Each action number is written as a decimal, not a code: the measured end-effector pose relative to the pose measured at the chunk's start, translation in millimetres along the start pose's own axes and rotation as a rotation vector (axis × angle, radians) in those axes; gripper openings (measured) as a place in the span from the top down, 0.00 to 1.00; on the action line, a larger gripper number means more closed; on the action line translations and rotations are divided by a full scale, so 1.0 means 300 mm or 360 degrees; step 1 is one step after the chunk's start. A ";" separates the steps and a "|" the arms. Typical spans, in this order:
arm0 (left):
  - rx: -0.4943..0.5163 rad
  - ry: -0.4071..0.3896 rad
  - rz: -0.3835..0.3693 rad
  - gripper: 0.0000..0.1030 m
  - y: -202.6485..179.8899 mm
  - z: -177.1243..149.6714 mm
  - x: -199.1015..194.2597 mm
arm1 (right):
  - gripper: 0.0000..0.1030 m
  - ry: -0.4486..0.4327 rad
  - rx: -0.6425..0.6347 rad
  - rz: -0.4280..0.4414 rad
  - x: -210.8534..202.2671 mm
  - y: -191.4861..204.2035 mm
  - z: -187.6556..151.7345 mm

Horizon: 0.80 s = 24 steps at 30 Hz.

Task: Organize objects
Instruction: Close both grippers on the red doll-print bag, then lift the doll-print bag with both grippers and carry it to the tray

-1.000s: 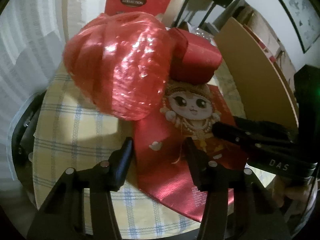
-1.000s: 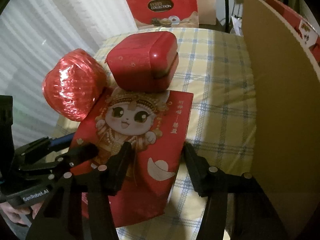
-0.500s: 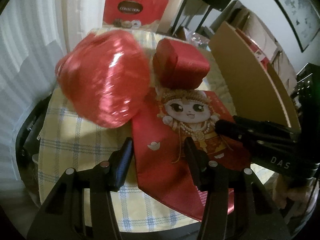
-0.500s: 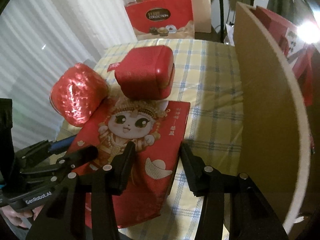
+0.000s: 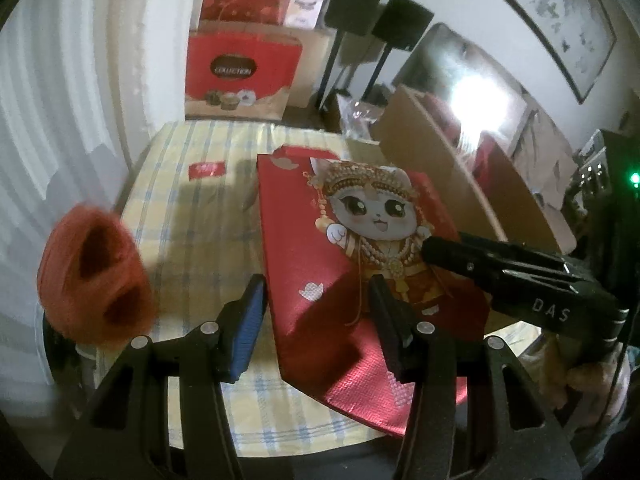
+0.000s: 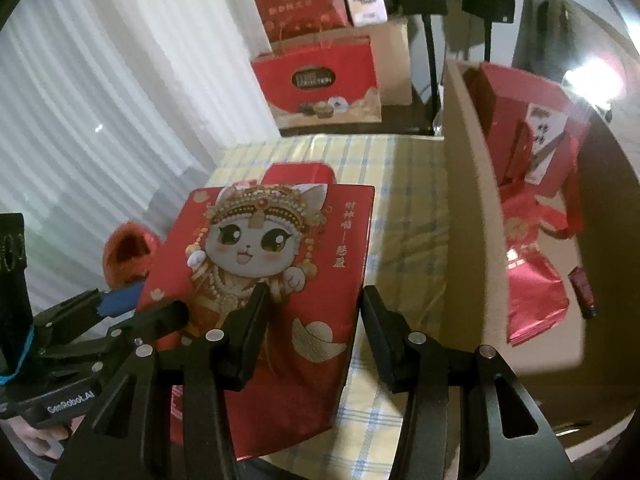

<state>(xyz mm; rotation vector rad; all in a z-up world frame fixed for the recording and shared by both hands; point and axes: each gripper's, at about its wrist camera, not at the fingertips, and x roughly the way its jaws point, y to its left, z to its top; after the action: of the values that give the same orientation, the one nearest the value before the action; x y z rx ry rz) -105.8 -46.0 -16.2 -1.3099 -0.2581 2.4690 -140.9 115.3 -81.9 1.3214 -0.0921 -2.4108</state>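
A red gift bag (image 5: 344,280) printed with a cartoon cat is held tilted above the checked table (image 5: 192,216). My left gripper (image 5: 316,280) grips the bag's left edge, blue pad beneath and black finger on top. On the bag's right edge my right gripper (image 6: 315,291) is clamped; it also shows in the left wrist view (image 5: 430,248). A red foil ball (image 5: 92,280), blurred, sits at the table's left edge. Only the top of a red tin (image 6: 300,172) shows behind the bag.
An open cardboard box (image 6: 472,200) stands at the right with several red packets inside. Red gift bags (image 6: 320,80) and speaker stands are beyond the table's far end. White curtains (image 6: 100,100) hang on the left. A small red label (image 5: 206,169) lies on the cloth.
Both grippers have risen with the cat bag, which now tilts up off the table. The foil ball has rolled off to the left. The tin is now mostly hidden behind the bag.
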 end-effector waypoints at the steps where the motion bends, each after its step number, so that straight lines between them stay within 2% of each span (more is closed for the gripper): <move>1: -0.0002 -0.0012 0.0001 0.54 -0.003 0.014 0.000 | 0.53 -0.0018 -0.0001 0.0001 -0.017 0.003 0.001; 6: 0.0006 -0.0103 0.0009 0.54 -0.052 0.030 -0.037 | 0.53 -0.0118 -0.0043 -0.0060 -0.096 0.018 0.009; 17: 0.0083 -0.0167 -0.0040 0.54 -0.158 0.096 -0.074 | 0.53 -0.0267 -0.0027 -0.0088 -0.260 -0.039 0.041; 24: 0.0155 -0.0194 -0.0057 0.54 -0.249 0.128 -0.091 | 0.53 -0.0313 -0.0007 -0.0122 -0.332 -0.091 0.055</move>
<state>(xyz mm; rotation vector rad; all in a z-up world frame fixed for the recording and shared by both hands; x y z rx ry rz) -108.1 12.9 49.6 -1.1079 -0.1862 2.5010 -114.9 174.9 0.1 1.1015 -0.0908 -2.5987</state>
